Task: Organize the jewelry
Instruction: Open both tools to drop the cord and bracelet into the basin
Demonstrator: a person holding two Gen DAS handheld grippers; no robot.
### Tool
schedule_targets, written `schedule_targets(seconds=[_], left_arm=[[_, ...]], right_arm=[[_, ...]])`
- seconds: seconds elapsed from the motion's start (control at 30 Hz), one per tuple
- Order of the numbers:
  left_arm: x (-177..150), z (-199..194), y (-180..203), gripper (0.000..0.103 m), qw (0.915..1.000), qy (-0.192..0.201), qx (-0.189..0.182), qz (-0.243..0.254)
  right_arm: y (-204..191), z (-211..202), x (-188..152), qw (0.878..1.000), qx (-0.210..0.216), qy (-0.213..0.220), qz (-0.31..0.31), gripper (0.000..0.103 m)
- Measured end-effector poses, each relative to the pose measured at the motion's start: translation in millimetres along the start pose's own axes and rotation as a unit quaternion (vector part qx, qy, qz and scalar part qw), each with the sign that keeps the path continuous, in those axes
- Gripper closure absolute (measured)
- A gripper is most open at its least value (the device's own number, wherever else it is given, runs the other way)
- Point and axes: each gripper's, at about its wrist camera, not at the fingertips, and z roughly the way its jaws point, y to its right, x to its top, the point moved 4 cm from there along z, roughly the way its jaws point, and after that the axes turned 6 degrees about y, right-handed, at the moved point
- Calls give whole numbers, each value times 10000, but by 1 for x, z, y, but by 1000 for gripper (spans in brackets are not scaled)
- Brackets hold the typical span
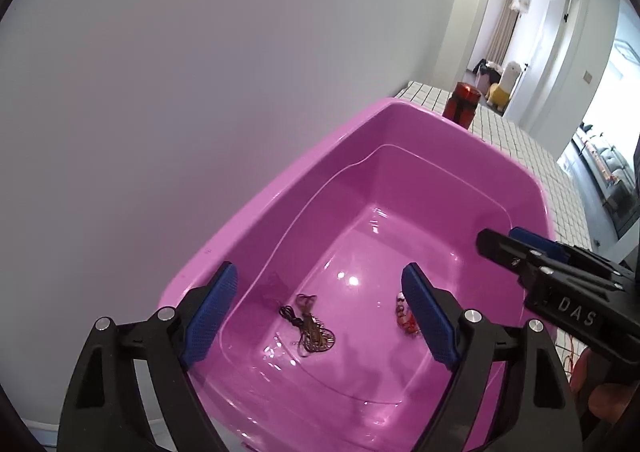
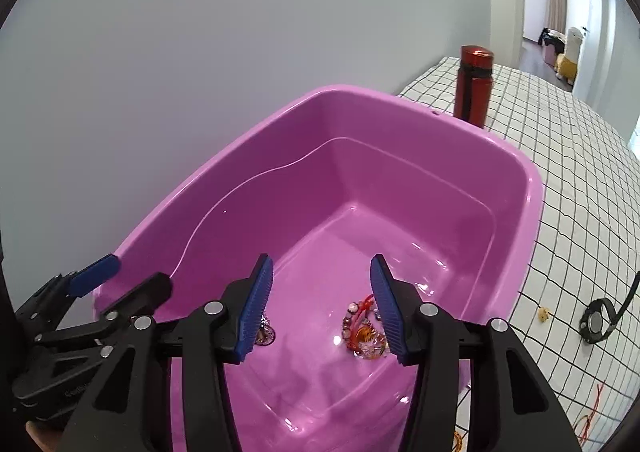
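Note:
A pink plastic tub (image 1: 532,188) (image 2: 532,188) stands on the tiled table against the wall. On its floor lie a brown tangled necklace with a pendant (image 1: 312,328) and a red beaded bracelet (image 1: 404,314) (image 2: 364,330). A bit of the pendant shows in the right wrist view (image 2: 266,332). My left gripper (image 1: 324,318) is open and empty above the necklace. My right gripper (image 2: 322,310) is open and empty above the tub, just left of the bracelet. Each gripper shows in the other's view, the right one (image 1: 516,240) and the left one (image 2: 124,276).
A dark red flask (image 2: 474,86) (image 1: 462,102) stands behind the tub. A black wristwatch (image 2: 598,322) and a small yellow charm (image 2: 543,314) lie on the grid-patterned table (image 2: 580,192) right of the tub. Red and orange cords (image 2: 592,412) lie near the front right. An open doorway is at the far right.

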Motion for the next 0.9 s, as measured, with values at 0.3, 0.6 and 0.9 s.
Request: schedule_targets(seconds=[0.3,0.6,0.9], left_arm=[[-6,0,-7,14,9998,-159,62,-95],[-9,-16,-9,12,9999,-104,51,-84],[-19,-36,-7,9,10000,-91,-3,-5]], right_arm=[[2,1,-7,9999,46,-116,85,50],[-6,-19,-13,9999,48,-8,90,47],[-7,-40,-28,9997,19,-36,241,45]])
